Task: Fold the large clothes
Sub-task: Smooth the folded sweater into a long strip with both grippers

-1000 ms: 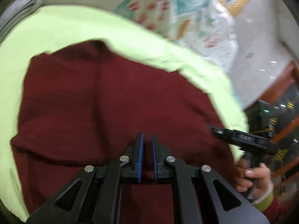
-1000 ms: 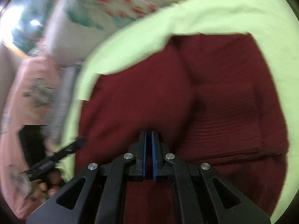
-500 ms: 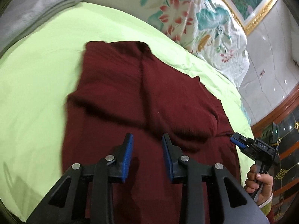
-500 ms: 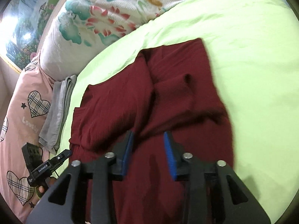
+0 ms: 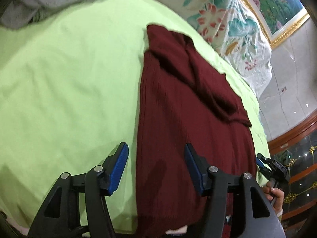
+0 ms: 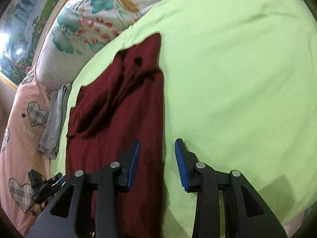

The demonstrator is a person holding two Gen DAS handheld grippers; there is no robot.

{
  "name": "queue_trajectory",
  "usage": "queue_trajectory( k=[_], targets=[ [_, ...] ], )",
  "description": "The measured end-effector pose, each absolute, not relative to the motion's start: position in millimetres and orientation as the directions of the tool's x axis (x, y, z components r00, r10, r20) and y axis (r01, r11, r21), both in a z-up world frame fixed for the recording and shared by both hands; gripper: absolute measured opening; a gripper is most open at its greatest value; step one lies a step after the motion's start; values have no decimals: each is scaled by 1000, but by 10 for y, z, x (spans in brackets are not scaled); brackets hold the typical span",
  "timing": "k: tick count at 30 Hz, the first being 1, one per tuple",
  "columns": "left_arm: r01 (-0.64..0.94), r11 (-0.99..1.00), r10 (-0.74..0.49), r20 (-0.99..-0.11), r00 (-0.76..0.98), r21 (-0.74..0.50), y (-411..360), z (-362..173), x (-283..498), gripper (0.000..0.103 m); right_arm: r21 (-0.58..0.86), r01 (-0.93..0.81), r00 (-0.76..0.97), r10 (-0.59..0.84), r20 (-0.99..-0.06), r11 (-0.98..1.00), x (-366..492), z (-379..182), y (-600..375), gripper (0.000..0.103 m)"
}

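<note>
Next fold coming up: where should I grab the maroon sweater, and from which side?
Probably the long straight side edges of the maroon sweater, near its lower end. The open left gripper and right gripper each straddle one edge lying flat on the green sheet.

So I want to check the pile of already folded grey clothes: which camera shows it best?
The right wrist view: the folded grey clothes lie whole along the edge of the green sheet, beside the pink heart-print bedding. The left wrist view shows only a blurred part of them, cut off at the top left.
</note>
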State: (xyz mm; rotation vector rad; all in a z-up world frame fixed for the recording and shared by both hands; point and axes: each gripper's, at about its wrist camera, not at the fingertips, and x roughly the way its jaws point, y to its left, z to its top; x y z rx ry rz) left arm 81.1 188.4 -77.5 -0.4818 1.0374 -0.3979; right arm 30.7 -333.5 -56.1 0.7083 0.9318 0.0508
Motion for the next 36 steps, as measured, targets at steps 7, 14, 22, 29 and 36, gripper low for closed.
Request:
queue_trajectory(
  k=[7, 14, 22, 29, 36],
  targets=[
    [167, 773, -622, -681, 385, -612, 1814, -852, 446, 66, 719, 52, 534, 590, -606, 693, -11, -697, -3063, 37],
    [199, 710, -699, -640, 320, -676, 1839, -934, 275, 61, 777, -58, 458, 708, -537, 627, -243, -876, -2812, 37],
    [297, 775, -630, -722, 287, -558, 1657, -900, 245, 6, 735, -69, 468, 672, -574, 675, -218, -864, -2813, 5],
    [313, 750, -661, -671, 334, -583, 1803, -765, 197, 6, 785, -87, 565, 680, -468, 613, -330, -706, -3190, 4],
    [262, 749, -661, -713, 235, -608, 1763, -989, 268, 18, 789, -84, 471, 722, -506, 608, -288, -931, -2997, 8]
  ],
)
